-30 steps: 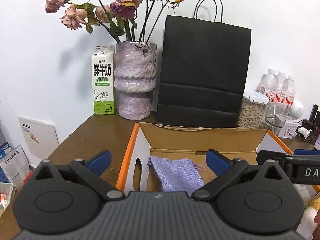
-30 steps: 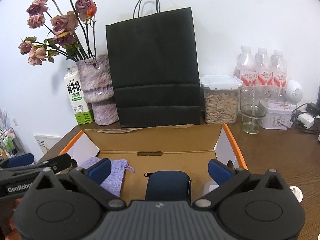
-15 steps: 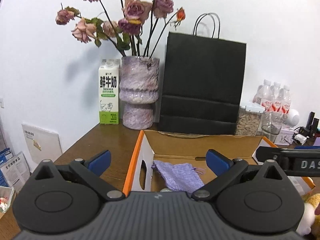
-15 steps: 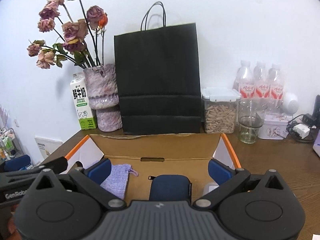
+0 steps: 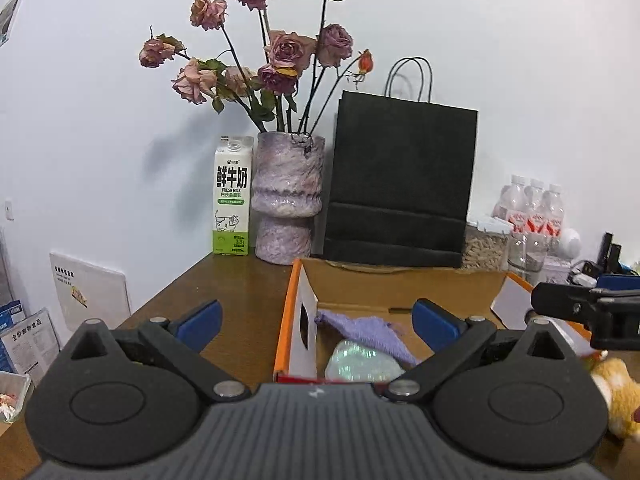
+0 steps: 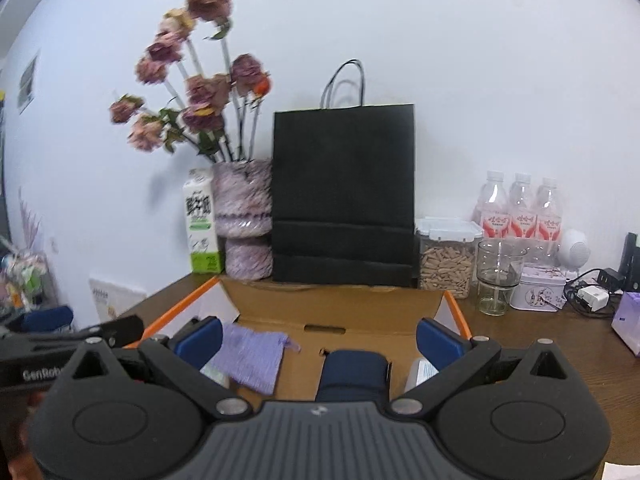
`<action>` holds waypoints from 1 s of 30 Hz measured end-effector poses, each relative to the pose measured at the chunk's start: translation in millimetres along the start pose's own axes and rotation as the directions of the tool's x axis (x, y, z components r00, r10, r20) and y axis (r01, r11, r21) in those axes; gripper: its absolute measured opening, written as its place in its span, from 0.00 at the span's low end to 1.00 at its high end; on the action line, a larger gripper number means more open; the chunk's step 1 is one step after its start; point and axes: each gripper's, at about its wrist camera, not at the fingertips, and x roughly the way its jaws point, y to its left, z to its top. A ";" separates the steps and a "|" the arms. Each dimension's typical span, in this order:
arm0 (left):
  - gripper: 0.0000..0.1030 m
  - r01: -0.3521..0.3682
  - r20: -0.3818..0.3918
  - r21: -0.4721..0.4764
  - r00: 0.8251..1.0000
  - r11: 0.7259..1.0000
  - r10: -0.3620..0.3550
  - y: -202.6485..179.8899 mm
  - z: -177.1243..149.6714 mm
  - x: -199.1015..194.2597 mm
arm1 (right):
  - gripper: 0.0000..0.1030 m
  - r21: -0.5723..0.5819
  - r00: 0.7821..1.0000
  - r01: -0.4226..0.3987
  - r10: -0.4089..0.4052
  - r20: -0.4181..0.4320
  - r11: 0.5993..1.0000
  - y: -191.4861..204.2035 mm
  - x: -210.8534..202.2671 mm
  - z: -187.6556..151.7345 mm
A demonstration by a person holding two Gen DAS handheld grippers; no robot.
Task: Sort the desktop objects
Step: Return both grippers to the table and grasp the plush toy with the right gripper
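While both pairs of tongs hang with their blue tips spread wide and nothing between them, the left tongs (image 5: 314, 320) sit above the near left corner of an open cardboard box (image 5: 286, 320) with orange edges, and the right tongs (image 6: 318, 334) hover over its middle. Between the left tips, down in the box, lie a lilac knitted pouch (image 5: 366, 330) and, nearer, a pale iridescent item (image 5: 362, 364). Between the right tips a dark blue case (image 6: 354, 374) rests on the box floor, with the same pouch (image 6: 252, 354) just beside the left tip. To the right of the left tongs an orange plush toy (image 5: 618, 392) lies on the brown worktop (image 5: 224, 288). Beyond the box, against the wall, stand a milk carton (image 5: 233, 196), a mottled vase (image 5: 289, 200) of dried roses, a black paper bag (image 5: 402, 180), a clear jar (image 6: 446, 258) of seeds, a glass (image 6: 498, 276) and three water bottles (image 6: 520, 210).
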 end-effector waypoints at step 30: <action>1.00 -0.010 -0.115 0.028 0.993 1.000 0.013 8.1 -58.3 -55.0 | 1.00 -0.028 0.994 0.073 -0.075 -0.078 0.997 -23.1 -75.2 -88.6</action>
